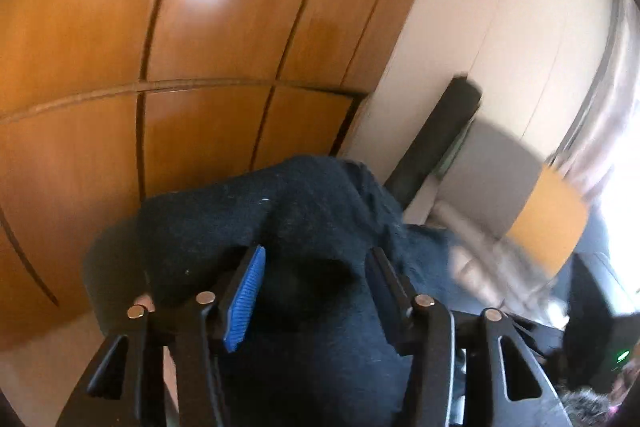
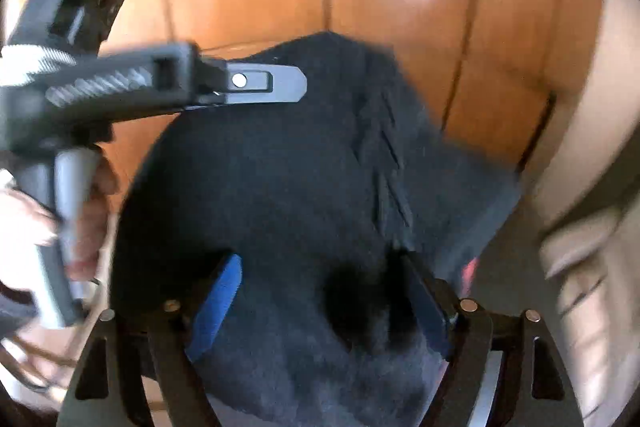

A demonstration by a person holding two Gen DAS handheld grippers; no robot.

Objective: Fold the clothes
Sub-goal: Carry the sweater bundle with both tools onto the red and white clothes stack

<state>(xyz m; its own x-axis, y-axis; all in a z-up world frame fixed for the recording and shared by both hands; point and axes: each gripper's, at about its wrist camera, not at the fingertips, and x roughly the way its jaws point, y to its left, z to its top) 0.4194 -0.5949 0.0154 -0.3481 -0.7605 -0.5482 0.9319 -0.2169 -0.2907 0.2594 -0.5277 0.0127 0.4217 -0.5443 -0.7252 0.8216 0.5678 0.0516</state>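
A dark navy garment [image 1: 312, 211] is held up in front of wooden doors, bunched and blurred. In the left wrist view it fills the gap of my left gripper [image 1: 316, 267], whose blue pad [image 1: 246, 299] and dark opposite finger close in on the bunch. Seen from the right wrist, the left gripper [image 2: 296, 83] comes in side-on from the left, its fingers at the upper edge of the garment [image 2: 280, 167]. My right gripper [image 2: 320, 275] stands wide, with cloth lying loosely between and over its fingers.
Glossy wooden wardrobe doors [image 1: 200, 27] fill the background, with a cream wall [image 1: 500, 7] to their right. A blurred black bar [image 1: 436, 135] rises behind the cloth. A person's hand [image 2: 92, 211] grips the left tool's grey handle. A strip of pale floor [image 1: 32, 379] shows at lower left.
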